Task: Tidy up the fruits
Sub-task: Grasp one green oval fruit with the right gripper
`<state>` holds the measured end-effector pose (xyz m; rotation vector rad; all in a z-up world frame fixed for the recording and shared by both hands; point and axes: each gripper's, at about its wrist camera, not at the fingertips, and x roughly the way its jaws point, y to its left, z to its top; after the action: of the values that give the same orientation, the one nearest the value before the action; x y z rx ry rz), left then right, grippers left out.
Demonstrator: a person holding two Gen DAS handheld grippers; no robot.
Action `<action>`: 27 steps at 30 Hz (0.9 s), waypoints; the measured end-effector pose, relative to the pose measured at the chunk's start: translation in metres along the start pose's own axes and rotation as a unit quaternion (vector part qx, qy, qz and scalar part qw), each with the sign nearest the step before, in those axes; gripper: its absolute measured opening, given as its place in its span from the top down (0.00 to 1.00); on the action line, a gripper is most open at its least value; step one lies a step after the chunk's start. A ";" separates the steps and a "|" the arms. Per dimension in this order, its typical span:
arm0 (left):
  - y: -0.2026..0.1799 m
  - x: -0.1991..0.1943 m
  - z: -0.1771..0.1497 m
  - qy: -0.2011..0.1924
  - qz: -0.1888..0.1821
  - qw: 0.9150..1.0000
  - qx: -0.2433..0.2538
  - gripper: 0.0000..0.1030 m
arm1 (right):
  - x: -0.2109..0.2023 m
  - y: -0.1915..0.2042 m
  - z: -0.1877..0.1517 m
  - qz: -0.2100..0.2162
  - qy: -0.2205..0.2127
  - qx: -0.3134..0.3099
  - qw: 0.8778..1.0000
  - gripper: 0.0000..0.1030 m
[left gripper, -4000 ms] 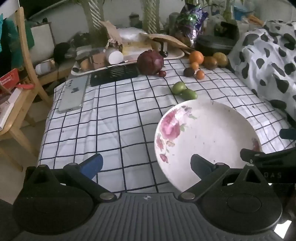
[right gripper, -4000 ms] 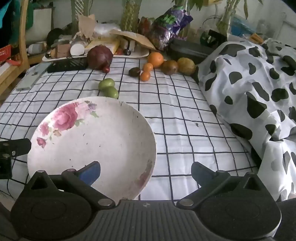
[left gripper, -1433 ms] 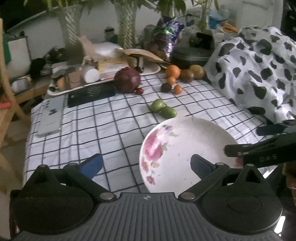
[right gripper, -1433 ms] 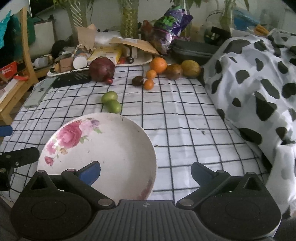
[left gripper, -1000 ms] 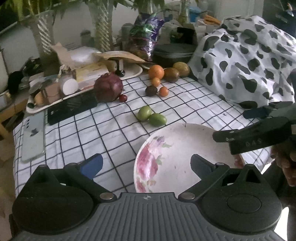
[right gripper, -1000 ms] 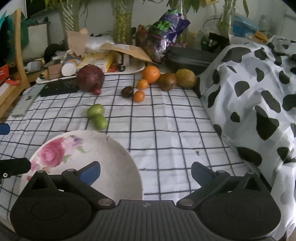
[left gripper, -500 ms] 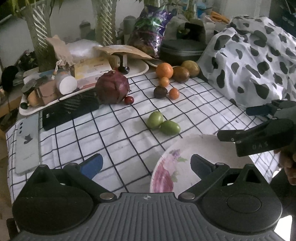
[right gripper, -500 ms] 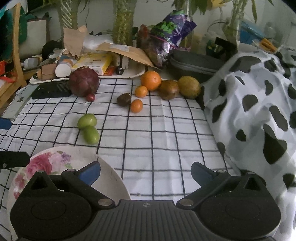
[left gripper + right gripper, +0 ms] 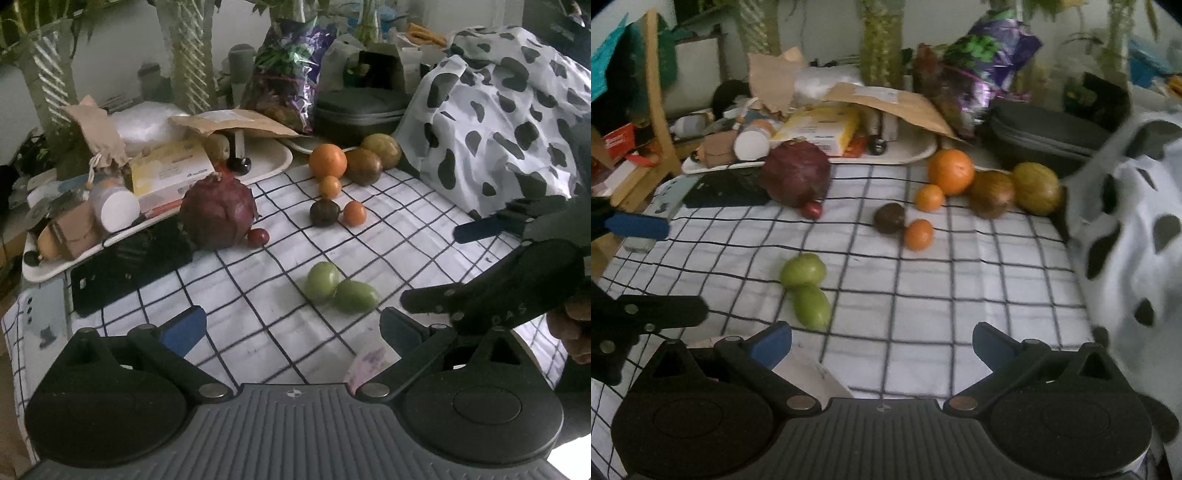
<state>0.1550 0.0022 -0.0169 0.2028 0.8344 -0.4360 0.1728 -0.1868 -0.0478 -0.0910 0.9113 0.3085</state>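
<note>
- Both grippers are low over the near edge of the checked tablecloth (image 9: 923,302), and both are spread wide with nothing between the fingers: left gripper (image 9: 291,326), right gripper (image 9: 881,341).
- The right gripper also shows at the right of the left wrist view, and a hand (image 9: 570,325) is wrapped round its grip.
- Just under the grippers, nearer than the green pair, only a sliver of the flowered plate (image 9: 812,376) peeks out; the gripper bodies cover the rest.
- Landmark time: two green fruits (image 9: 807,291), touching each other, lie on the cloth just ahead of the fingertips.
- Beyond the green pair: one dark round fruit (image 9: 889,218) with a small orange (image 9: 918,234) just beside it, and a second small orange (image 9: 929,197) behind them.
- Farther back from the green pair, a row of three: one big orange (image 9: 951,171), one brown fruit (image 9: 991,194), one yellow-green fruit (image 9: 1036,188), each touching the next.
- Back left of the green pair sits one purple cabbage (image 9: 796,173), with one small red fruit (image 9: 812,209) against its foot.
- Behind the cabbage, a white tray (image 9: 908,155) piled with boxes and paper, and a dark case (image 9: 1041,138) to its right.
- Right of the green pair, a cow-print cloth (image 9: 1126,240) heaps up along the table edge, crowding the yellow-green fruit.
</note>
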 end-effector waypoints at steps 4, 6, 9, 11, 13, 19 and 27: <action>0.006 0.008 0.005 0.004 0.000 1.000 0.008 0.01 | 0.011 0.007 0.010 0.036 0.001 -0.011 0.999 0.01; 0.011 0.011 0.007 0.005 -0.003 1.000 0.002 0.01 | 0.017 0.010 0.014 0.048 0.006 -0.016 0.999 0.12; 0.019 0.014 0.009 0.009 -0.003 1.000 -0.007 0.01 | 0.027 0.014 0.018 0.063 0.021 -0.021 0.998 0.20; 0.023 0.015 0.011 0.008 -0.005 1.000 -0.012 0.01 | 0.033 0.016 0.020 0.074 0.027 -0.025 0.997 0.27; 0.026 0.016 0.011 0.009 -0.006 1.000 -0.018 0.01 | 0.037 0.019 0.021 0.084 0.034 -0.028 0.995 0.36; 0.028 0.018 0.012 0.005 -0.014 1.000 -0.022 0.02 | 0.049 0.032 0.020 0.099 0.047 -0.062 0.992 0.65; 0.016 0.021 0.011 0.001 -0.024 1.000 0.002 0.05 | 0.040 0.031 0.017 0.077 0.039 -0.091 0.992 0.73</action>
<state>0.1815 0.0070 -0.0254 0.1873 0.8417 -0.4821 0.1994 -0.1444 -0.0672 -0.2021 0.9681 0.5334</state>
